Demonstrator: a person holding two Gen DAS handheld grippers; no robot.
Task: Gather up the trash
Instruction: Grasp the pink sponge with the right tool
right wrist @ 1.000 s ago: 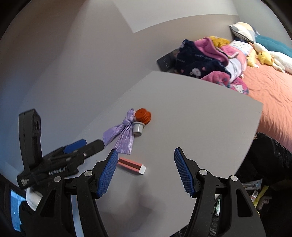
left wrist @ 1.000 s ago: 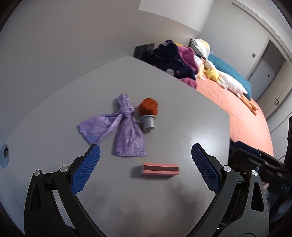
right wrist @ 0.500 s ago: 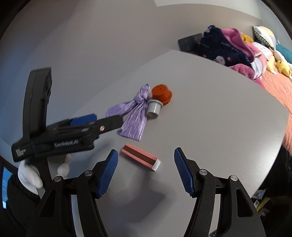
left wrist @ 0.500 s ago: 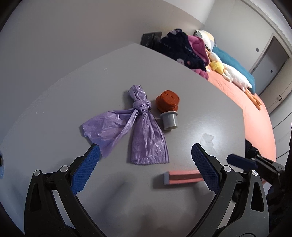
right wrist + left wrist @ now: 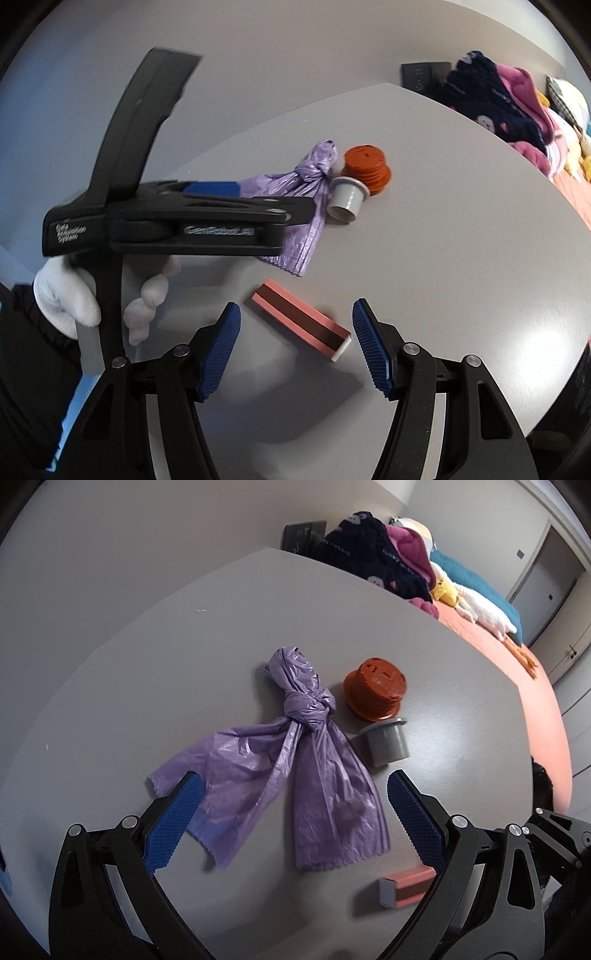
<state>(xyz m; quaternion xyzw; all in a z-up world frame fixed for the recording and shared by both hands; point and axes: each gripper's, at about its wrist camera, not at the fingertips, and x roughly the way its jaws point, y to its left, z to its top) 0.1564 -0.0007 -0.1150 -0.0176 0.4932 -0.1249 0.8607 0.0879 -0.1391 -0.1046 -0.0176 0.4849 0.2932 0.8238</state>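
The fingers (image 5: 173, 829) of the left gripper (image 5: 295, 823) are spread wide and nothing is held between them; they are poised over the lower ends of the knotted purple plastic bag (image 5: 295, 771), which is laid flat on the grey desk (image 5: 147, 686). The fingers (image 5: 371, 350) of the right gripper (image 5: 295, 349) are likewise parted and empty, and the pink and brown box (image 5: 301, 319) is seen between them, lying on the desk. In the left wrist view this box (image 5: 404, 884) is found at 5 o'clock of the bag, partly hidden behind the right-hand finger. Just beside the bag's knot, at 3 o'clock, an orange ribbed cap (image 5: 375, 688) is set, and a grey cup (image 5: 386, 744) is tipped on its side touching it. In the right wrist view the left gripper (image 5: 236, 192) is seen above the bag, held by a white-gloved hand (image 5: 96, 295). A bed (image 5: 517, 686) with heaped clothes (image 5: 373, 559) is visible beyond the desk's far edge.
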